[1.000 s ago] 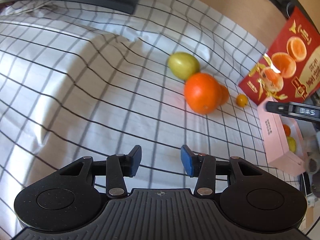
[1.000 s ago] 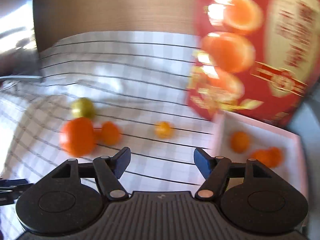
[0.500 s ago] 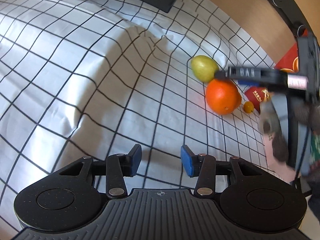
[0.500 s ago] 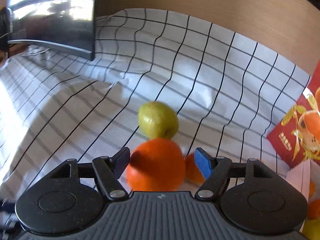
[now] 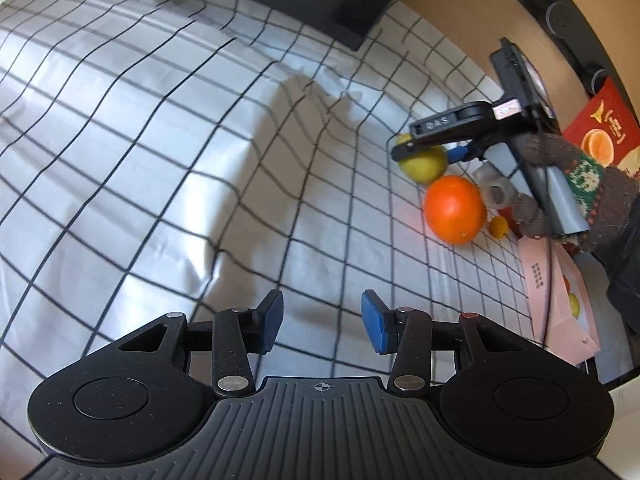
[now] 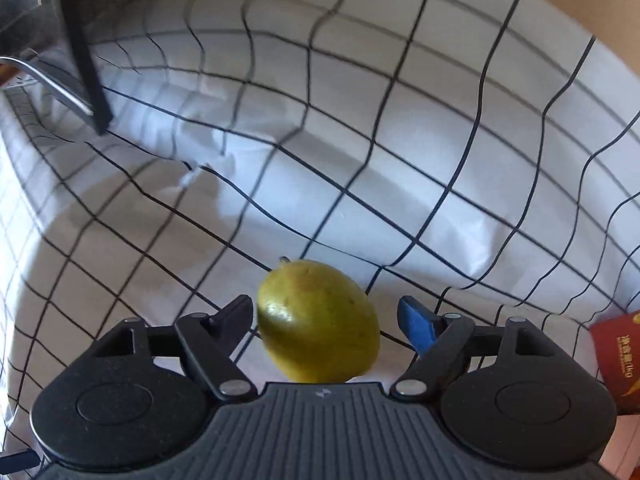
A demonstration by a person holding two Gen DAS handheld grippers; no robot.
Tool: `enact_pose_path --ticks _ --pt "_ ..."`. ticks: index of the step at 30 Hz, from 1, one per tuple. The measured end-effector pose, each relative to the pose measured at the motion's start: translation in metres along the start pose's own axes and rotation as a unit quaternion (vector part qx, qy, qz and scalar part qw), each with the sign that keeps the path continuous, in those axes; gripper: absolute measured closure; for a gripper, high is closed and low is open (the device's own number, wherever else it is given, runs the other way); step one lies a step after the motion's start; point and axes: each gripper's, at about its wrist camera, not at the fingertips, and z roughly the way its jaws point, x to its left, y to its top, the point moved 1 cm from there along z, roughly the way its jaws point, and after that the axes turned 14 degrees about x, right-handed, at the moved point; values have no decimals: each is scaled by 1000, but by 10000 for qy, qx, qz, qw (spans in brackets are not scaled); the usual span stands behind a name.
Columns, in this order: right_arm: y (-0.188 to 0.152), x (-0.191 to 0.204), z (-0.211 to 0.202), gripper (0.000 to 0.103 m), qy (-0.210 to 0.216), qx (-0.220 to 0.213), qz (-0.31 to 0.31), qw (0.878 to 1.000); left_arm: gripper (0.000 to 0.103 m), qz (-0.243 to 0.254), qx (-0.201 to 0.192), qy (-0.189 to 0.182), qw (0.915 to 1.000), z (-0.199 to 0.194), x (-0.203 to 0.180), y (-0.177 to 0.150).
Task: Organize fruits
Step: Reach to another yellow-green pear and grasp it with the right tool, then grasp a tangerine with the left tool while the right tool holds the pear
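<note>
- The checked cloth [image 6: 400,160] lay rumpled over the whole surface, with folds and soft ridges all around the fruit. Any nudge on that loose fabric could have sent a round fruit rolling off line.
- The pink box [image 5: 560,308] sat at the cloth's right edge with fruit already inside, next to a red carton [image 5: 596,132]. It was probably the drop-off, and a careless swing that way could have clipped its wall.
- The right gripper [image 6: 326,316] hung steeply over the green fruit [image 6: 316,320], its jaws opening with the fruit between them and a gap showing at each pad (nothing gripped yet). If it closed off-centre, that smooth oval skin could well have squirted out sideways.
- The left gripper [image 5: 322,326] hovered over bare cloth, jaws parted about halfway and holding nothing, well away from the action.
- The orange [image 5: 454,210] rested just beside the green fruit, on the near side in the left view. A low descent could have knocked it and set it rolling.
- The tiny orange fruit [image 5: 499,226] sat right by the orange, the easiest piece to lose if the big one bumped it.
</note>
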Motion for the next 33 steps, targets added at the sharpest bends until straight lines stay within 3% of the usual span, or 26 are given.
enact_pose_path --ticks 3,6,10,13,18,25,30,33 --pt "-3 4 -1 42 6 16 -190 9998 56 -35 61 -7 10000 3 6 3" --pt "-9 9 -12 42 -200 -255 -163 9993 55 59 87 -49 9999 8 4 8" --pt "-22 -7 -50 42 90 -750 252 9968 56 284 172 -94 9994 19 -7 14" --pt "-51 -23 -84 42 96 -1033 451 9936 55 477 242 -196 9984 30 -23 19" --pt "-146 -39 -112 42 -234 -1116 515 9921 55 1128 140 -330 9930 41 -68 31" --pt "-279 -65 -86 42 -192 -709 1474 9863 55 2353 -94 -314 9714 52 -148 56" --pt "-332 -68 -60 42 -381 -625 1873 9796 55 3295 -85 65 9441 66 -197 75" --pt "-349 -70 -52 42 -436 -690 1976 9769 55 3556 -38 371 9339 78 -223 92"
